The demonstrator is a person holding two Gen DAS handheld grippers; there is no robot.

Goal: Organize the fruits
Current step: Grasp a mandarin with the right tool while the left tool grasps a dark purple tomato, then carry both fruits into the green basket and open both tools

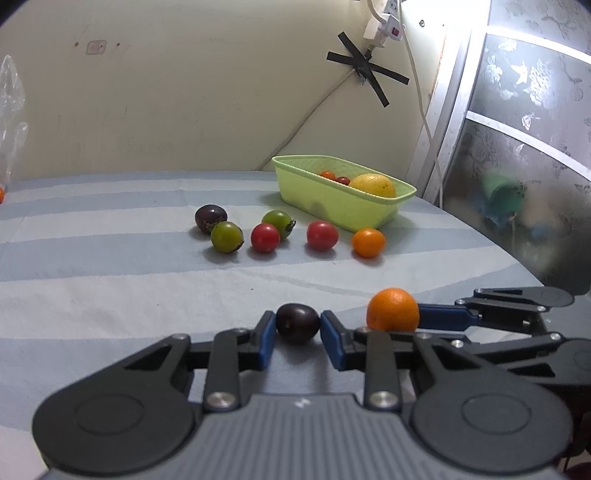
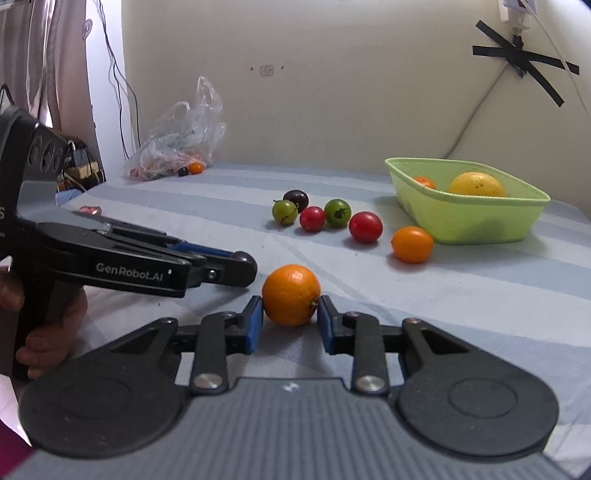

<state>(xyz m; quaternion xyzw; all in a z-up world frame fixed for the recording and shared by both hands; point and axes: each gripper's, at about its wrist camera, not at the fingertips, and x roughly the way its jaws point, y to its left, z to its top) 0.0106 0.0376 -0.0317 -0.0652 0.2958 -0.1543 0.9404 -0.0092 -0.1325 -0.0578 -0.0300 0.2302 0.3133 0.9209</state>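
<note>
My left gripper is shut on a small dark purple fruit low over the striped cloth. Just to its right, my right gripper is shut on a small orange, both blue pads against its sides. The right wrist view shows the left gripper from the side with the dark fruit at its tip. Further back lie several loose fruits: a dark one, two green, two red and an orange one. The light green basket holds a yellow fruit and small red ones.
A clear plastic bag with more small fruit sits at the far left by the wall. A frosted glass door borders the table's right side. Cables and a power strip hang on the wall. A hand grips the left gripper's handle.
</note>
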